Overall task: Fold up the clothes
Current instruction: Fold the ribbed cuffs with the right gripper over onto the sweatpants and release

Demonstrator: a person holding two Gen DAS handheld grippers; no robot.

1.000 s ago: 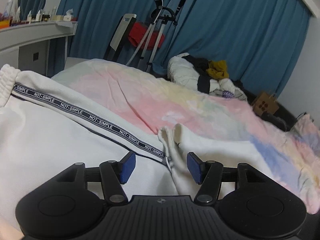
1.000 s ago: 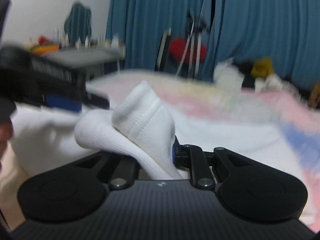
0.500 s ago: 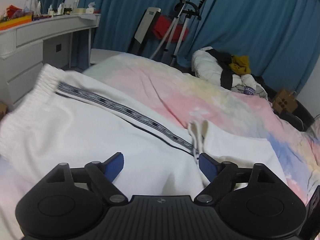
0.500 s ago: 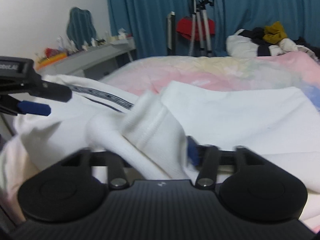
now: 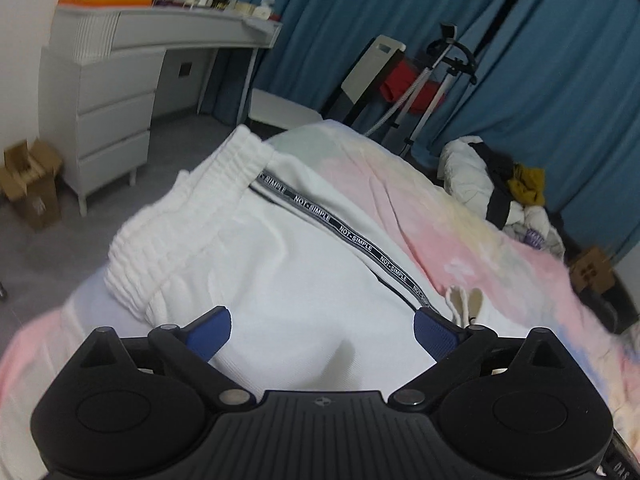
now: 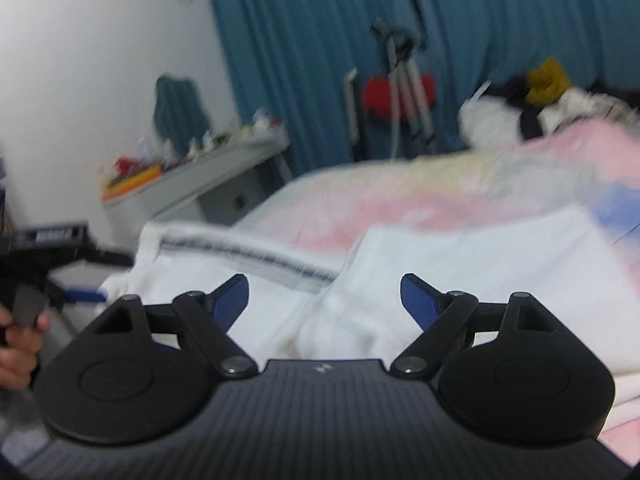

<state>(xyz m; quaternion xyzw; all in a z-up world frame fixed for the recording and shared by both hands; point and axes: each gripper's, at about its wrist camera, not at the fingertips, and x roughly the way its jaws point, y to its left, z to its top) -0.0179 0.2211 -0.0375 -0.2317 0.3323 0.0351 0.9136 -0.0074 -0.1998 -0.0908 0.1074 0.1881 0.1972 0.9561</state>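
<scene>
White track pants (image 5: 304, 272) lay on the pastel bedspread (image 5: 460, 232), elastic waistband (image 5: 180, 216) at 10 o'clock and printed side stripe (image 5: 352, 240) running toward 4 o'clock. The left gripper (image 5: 320, 330) and right gripper (image 6: 324, 294) both hovered with jaws spread, grasping nothing. A good fold would likely require pinching both cloth layers at an edge and keeping the stripe straight.

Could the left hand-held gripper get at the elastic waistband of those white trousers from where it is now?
Probably yes. The left hand-held gripper is open and empty above the white trousers, and the waistband lies ahead to its left with nothing over it.
</scene>
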